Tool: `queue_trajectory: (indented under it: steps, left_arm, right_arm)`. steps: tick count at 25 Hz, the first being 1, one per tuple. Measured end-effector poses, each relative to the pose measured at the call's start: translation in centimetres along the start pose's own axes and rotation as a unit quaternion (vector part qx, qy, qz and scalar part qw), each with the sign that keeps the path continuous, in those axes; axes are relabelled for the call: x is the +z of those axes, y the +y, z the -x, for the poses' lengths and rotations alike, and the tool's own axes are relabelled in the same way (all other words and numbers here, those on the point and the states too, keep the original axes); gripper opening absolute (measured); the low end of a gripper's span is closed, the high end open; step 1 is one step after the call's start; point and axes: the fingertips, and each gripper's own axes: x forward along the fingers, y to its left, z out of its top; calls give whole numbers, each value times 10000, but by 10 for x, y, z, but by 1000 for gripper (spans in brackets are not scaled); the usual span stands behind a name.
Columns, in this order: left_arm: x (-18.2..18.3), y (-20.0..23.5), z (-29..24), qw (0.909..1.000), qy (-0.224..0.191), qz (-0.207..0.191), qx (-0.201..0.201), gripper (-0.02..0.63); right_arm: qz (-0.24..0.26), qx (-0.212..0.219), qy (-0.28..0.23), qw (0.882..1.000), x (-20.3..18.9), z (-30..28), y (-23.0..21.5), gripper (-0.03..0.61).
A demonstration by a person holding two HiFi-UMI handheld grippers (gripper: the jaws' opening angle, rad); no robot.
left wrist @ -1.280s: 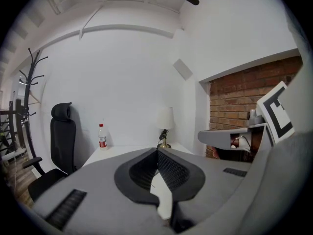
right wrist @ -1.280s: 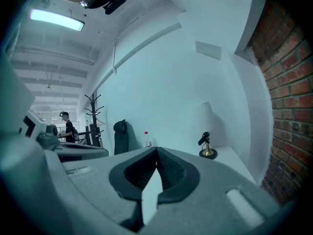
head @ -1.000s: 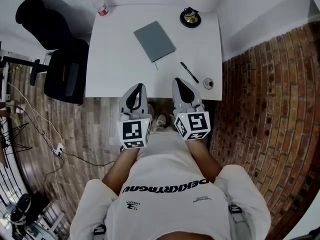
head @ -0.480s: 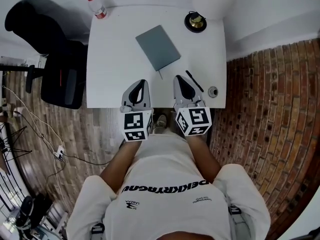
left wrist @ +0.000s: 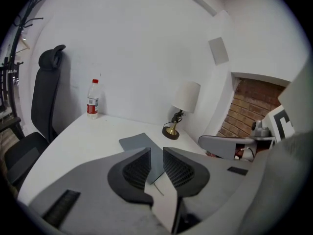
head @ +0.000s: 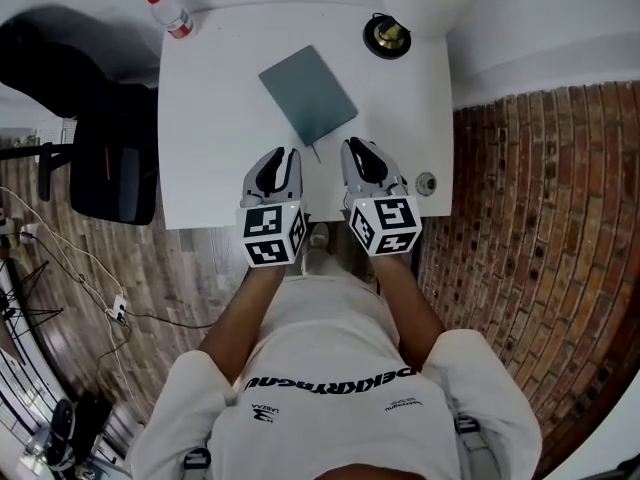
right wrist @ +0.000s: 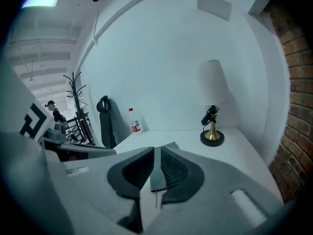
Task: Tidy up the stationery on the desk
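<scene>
While both grippers hang over the near edge of the table, neither holds anything.

- Far left corner: bottle, upright.
- Left gripper: fingers a narrow gap apart, empty. The notebook shows beyond the gap, not touched.
- Notebook: closed, lying skewed at mid-table towards the far side. Its ribbon trails towards the near edge, between the two grippers.
- Right gripper: fingers also slightly apart, nothing between them, aimed at the notebook's near corner.
- Far right: lamp.
- Near right edge: small round item, too small to identify.

Judgement: the task is at its start. Nothing looks gathered or squared up. The notebook is probably the first thing to grasp, and the round item is still to be dealt with.
</scene>
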Motion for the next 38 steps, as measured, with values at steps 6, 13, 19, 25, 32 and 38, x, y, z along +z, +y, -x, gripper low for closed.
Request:
queue_trajectory:
  steps: [6,13,19,25,32,38]
  left_arm:
    - [-5,21,-30,9985,163,494,137,77]
    - [-15,39,-62,9939,391,1016,148,104]
    - [-25,54,-90,9877,577,1434,217,106]
    - [-36,68,-111,9819,745,1708,328,114]
    - [-50,86,-134,9749,924,1956,524,114]
    - [-63,90,-154,9690,1035,2190,494,114]
  right_arm:
    - [29,93,260,9996,-9,-37,-19,76]
    - [74,249,647,9976,-18,-82,-37,104]
    - [176,339,964,9946,-27,-124,-54,118]
    - [204,307,1268,9912,-43,-156,-71,129]
    - [598,446,1653,9834,-59,-186,-77,129]
    - [464,445,1876,9801,-70,-204,-92,136]
